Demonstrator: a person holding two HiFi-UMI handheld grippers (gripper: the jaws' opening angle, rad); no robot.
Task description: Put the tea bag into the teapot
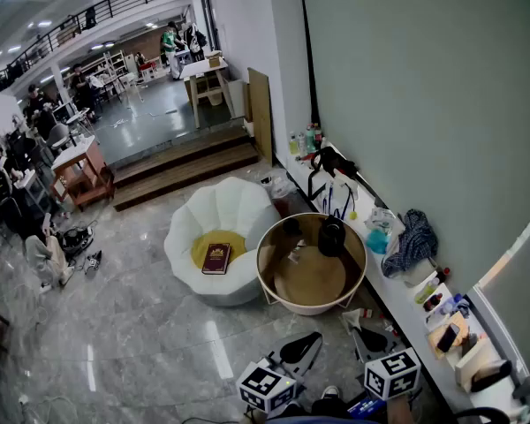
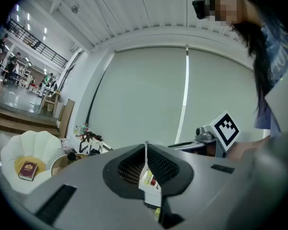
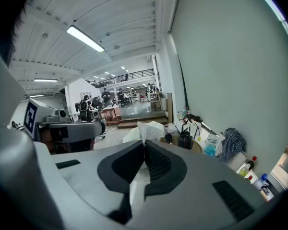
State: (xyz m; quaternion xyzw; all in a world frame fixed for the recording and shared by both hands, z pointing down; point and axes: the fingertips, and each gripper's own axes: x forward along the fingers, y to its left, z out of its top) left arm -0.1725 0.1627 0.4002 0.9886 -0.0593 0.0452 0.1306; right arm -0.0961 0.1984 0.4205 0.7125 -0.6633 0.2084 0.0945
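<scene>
Two hand-held grippers sit at the head view's bottom edge, well apart from the table. The left gripper (image 2: 145, 147) has its jaws pressed together, with a thin pale line at the seam that I cannot identify. The right gripper (image 3: 144, 145) is closed tip to tip.

The black teapot (image 1: 331, 235) stands on the round wooden table with a white rim (image 1: 267, 285). A small pale scrap (image 1: 295, 253) lies left of it, too small to call the tea bag.

The table stands on a glossy grey stone floor (image 1: 141, 325), beside a white shell-shaped chair (image 1: 221, 210) holding a dark red book (image 1: 216, 258). Wooden steps (image 1: 181, 170) rise to a raised area with people at tables. A cluttered white ledge (image 1: 406, 312) runs along the grey-green wall (image 1: 424, 87). The print on the book and bottles is unreadable.
</scene>
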